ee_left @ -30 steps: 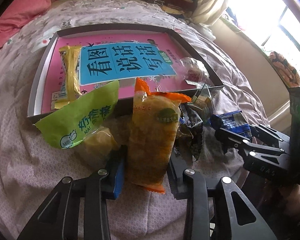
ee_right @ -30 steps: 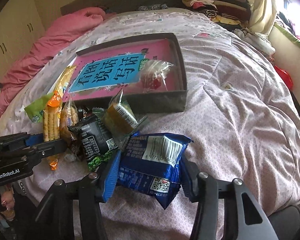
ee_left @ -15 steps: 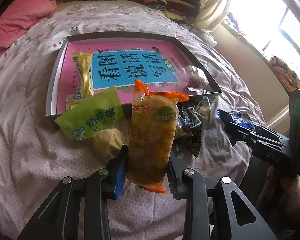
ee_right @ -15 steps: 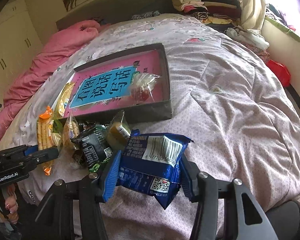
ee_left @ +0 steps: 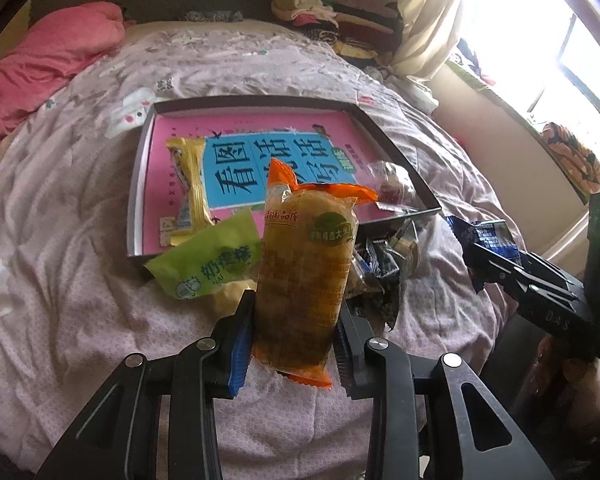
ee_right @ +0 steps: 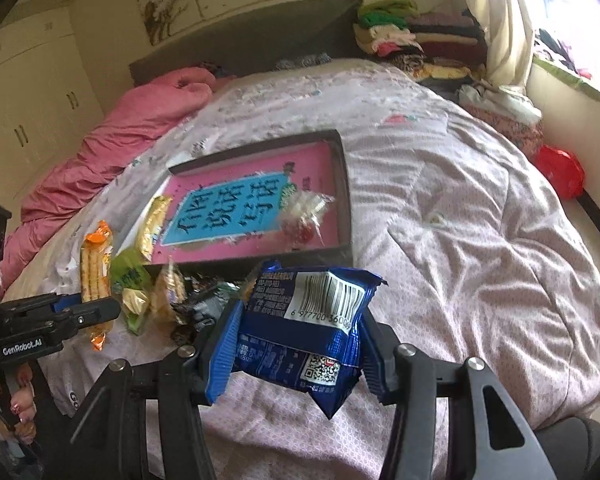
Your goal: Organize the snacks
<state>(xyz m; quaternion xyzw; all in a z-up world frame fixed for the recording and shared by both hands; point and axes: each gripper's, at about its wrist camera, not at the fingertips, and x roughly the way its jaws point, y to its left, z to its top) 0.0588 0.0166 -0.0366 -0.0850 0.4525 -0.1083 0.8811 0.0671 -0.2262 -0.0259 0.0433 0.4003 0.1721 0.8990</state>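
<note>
The tray [ee_left: 134, 184] is set on the bed [ee_left: 60, 240], w/ a book [ee_left: 260, 160] laid flat in it; a long packet [ee_left: 190, 184] is placed on the book's left part & a clear-wrapped sweet [ee_left: 392, 184] at the tray's near right corner. A loose pile of snacks [ee_left: 376, 264] is heaped just before the tray's near wall, one wrapper [ee_left: 208, 264] propped against that wall. Folded clothes [ee_left: 332, 20] are stacked behind the tray, at the bed's far end.

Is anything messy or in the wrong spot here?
Yes. Several snacks lie in a jumbled heap on the bedspread, just outside the tray, and a green packet leans over its near edge. Only a yellow packet and a clear wrapped sweet are inside.
</note>
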